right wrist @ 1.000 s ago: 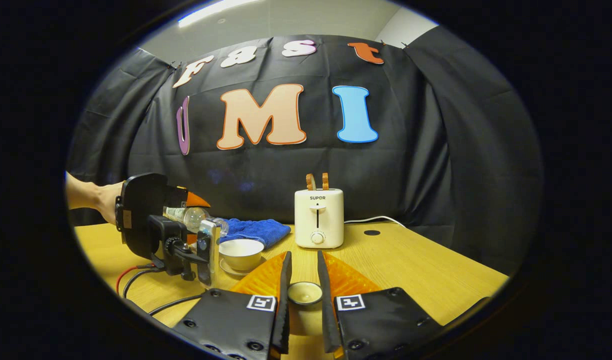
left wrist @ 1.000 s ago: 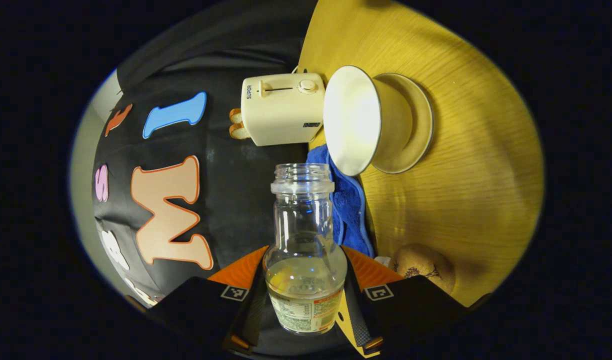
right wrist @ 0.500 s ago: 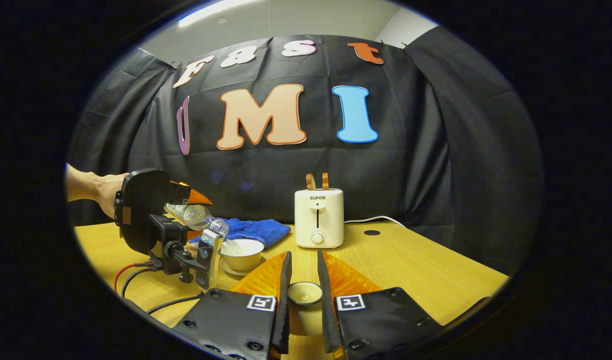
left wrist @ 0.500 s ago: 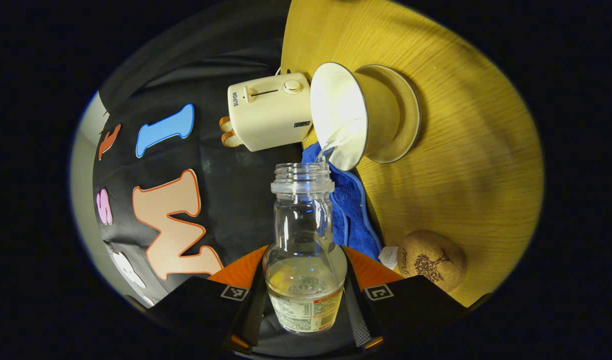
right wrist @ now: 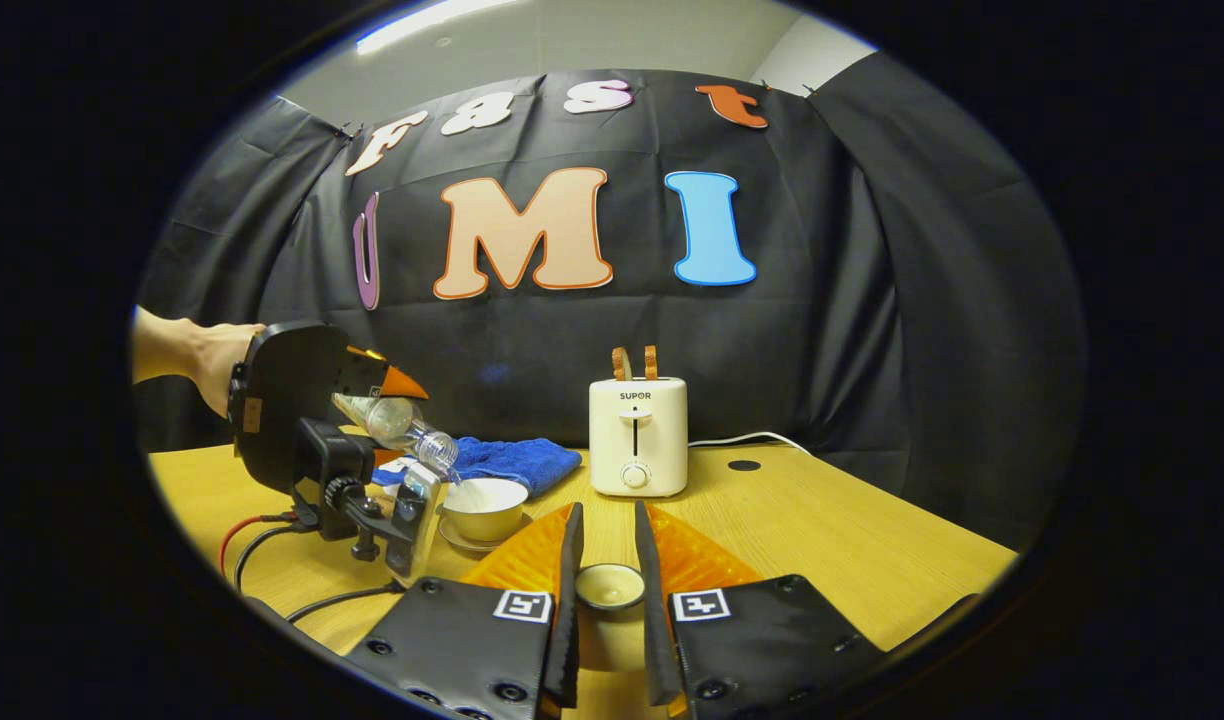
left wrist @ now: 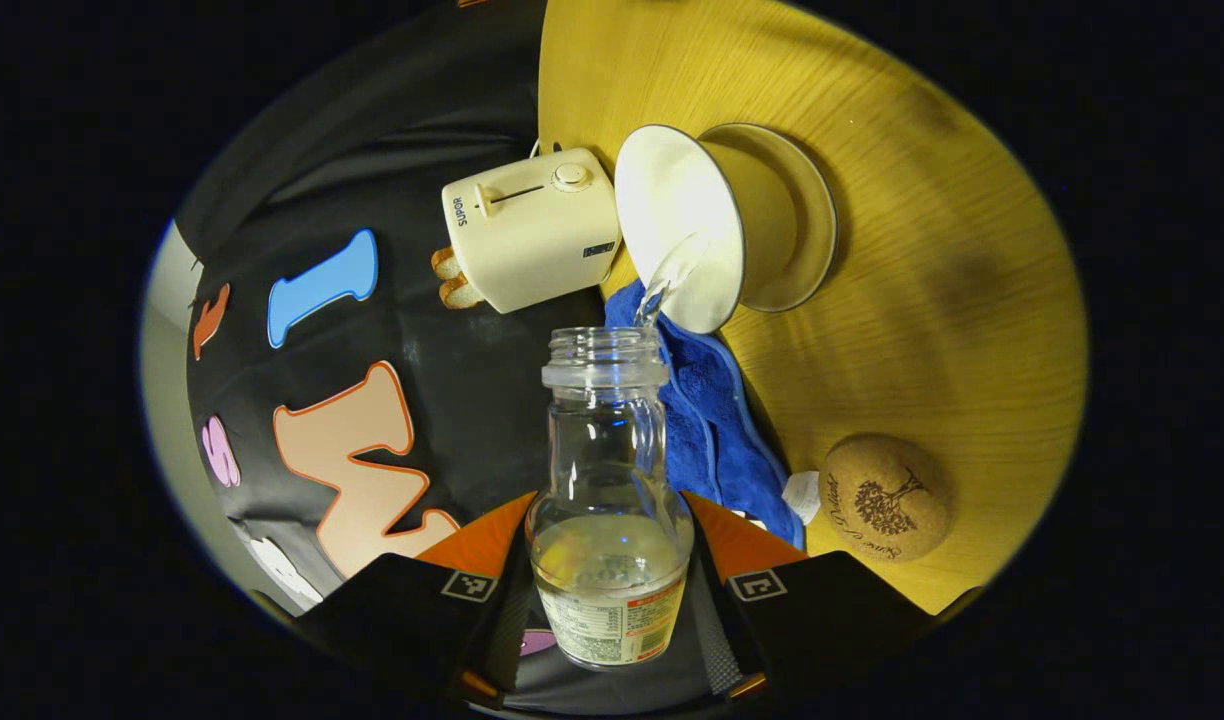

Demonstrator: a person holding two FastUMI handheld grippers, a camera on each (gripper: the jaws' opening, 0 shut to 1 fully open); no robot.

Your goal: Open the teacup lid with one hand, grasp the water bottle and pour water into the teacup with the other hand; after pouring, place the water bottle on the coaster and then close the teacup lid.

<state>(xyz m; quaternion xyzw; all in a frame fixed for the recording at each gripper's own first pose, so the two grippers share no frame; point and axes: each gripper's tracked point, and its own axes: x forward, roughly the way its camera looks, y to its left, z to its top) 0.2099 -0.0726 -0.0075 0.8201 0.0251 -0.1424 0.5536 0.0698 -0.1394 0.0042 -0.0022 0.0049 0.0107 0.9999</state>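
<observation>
Water runs from the tipped bottle (left wrist: pixel 610 500) into the cup (left wrist: pixel 687 235) on the table (left wrist: pixel 922 250) — the pour is under way. The left gripper (left wrist: pixel 612 590) pinches the bottle; the right gripper (right wrist: pixel 610 590) is closed on the lid (right wrist: pixel 610 586), held off the cup. Left to do, I judge: finish pouring, set the bottle on the coaster (left wrist: pixel 884 497) near the cloth (left wrist: pixel 717 430), replace the lid.

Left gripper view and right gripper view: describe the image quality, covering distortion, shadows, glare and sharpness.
Left gripper view: fisheye bends the table edge; soft shadows darken the wood; glints on the water bottle; the teacup is sharp. Right gripper view: the booth wall bows outward, a ceiling light glares at the top, and the toaster is crisp.
</observation>
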